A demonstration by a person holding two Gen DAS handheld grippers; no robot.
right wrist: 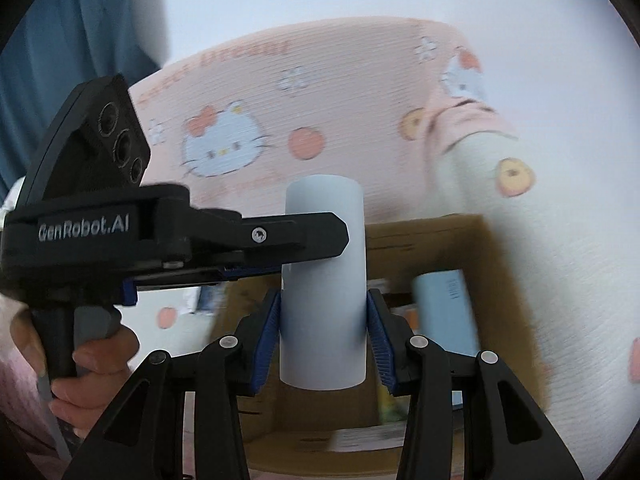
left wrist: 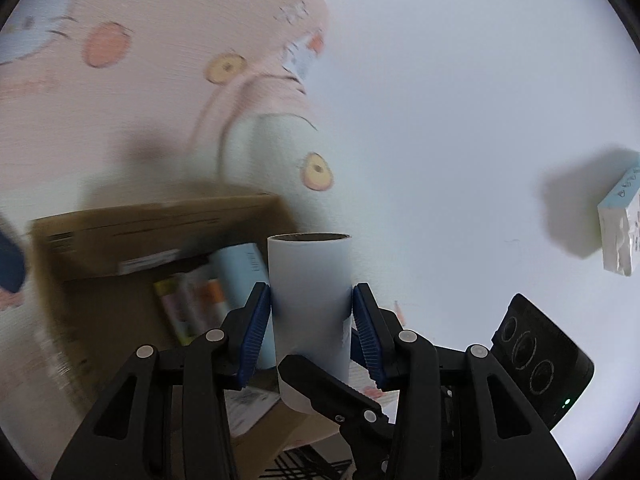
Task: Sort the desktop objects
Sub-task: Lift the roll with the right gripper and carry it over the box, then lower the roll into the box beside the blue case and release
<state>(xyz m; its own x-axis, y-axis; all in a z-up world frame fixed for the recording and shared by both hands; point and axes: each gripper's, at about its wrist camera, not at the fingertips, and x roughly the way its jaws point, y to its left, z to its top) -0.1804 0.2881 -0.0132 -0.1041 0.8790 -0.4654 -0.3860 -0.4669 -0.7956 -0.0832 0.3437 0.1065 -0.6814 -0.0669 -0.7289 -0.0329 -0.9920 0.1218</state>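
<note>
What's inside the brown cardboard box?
In the cardboard box stand a pale blue tube and colourful packets. The held white roll hides the rest.

We see two close fisheye views, each looking forward and downward along its own fingers; both share the white roll, cardboard box and pink cloth.

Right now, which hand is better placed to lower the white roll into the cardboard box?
Probably right. The right gripper clamps the white roll mid-length, upright over the open cardboard box; the left gripper pinches it higher, from the side.
</note>
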